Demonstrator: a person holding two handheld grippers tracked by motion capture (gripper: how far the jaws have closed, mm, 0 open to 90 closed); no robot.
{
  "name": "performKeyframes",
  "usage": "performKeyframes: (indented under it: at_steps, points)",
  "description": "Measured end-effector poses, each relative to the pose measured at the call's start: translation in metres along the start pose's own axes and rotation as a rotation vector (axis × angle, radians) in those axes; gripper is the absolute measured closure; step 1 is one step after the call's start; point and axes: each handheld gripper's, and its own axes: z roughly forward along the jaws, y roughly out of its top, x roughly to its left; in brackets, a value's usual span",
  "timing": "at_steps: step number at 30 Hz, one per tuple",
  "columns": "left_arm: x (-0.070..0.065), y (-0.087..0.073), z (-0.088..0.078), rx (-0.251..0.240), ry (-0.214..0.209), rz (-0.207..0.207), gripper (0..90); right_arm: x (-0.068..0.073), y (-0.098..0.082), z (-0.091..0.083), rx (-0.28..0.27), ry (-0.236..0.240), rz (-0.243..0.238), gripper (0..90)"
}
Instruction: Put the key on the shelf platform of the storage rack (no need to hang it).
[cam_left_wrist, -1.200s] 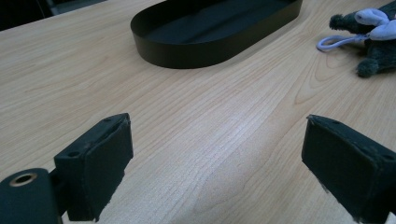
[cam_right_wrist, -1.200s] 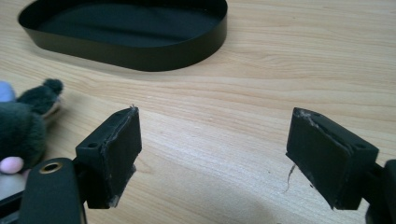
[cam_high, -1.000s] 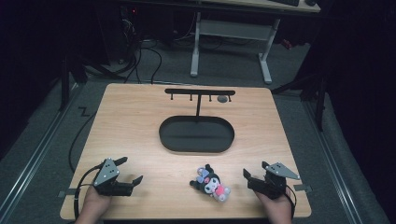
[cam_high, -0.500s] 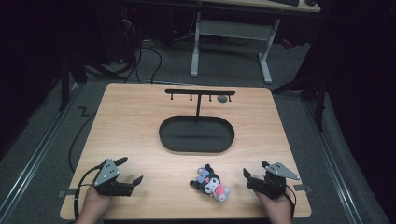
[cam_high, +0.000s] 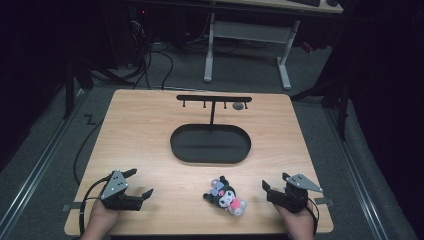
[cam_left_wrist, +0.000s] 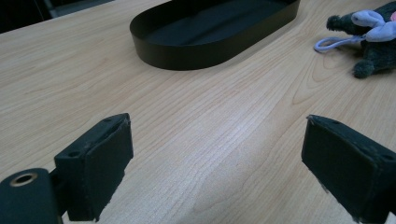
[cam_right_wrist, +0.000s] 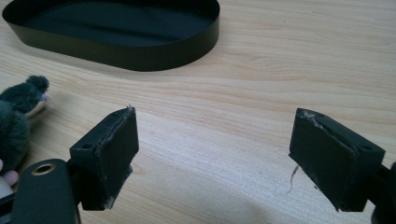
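A small plush toy (cam_high: 226, 196) in black, pink and lilac lies near the table's front edge, between my two grippers. My left gripper (cam_high: 140, 181) rests at the front left, open and empty, its jaws pointing toward the toy. In the left gripper view the jaws of the left gripper (cam_left_wrist: 219, 158) stand wide apart over bare wood, with the plush toy (cam_left_wrist: 373, 46) at the far right. My right gripper (cam_high: 274, 181) sits at the front right, open and empty. Its own view shows the right gripper (cam_right_wrist: 215, 154) with the plush toy (cam_right_wrist: 16, 121) just beyond the left jaw.
A black oval tray (cam_high: 210, 155) sits in the middle of the wooden table (cam_high: 140, 130). Behind it rises a black T-shaped stand (cam_high: 214, 100) with small hooks, with a small grey round piece (cam_high: 238, 106) under its right end. Dark floor and desk legs lie beyond.
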Motion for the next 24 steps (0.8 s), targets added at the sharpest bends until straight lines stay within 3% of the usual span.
performKeyframes:
  at_steps: [11, 24]
  points:
    - [-0.001, 0.0, 0.001, 0.011, -0.004, 0.007, 9.5, -0.005, -0.001, 0.002, 0.044, -0.009, 0.022, 16.0]
    - [0.0, 0.0, 0.0, 0.013, -0.001, 0.011, 9.7, -0.009, -0.001, 0.006, 0.179, -0.039, 0.017, 15.6]
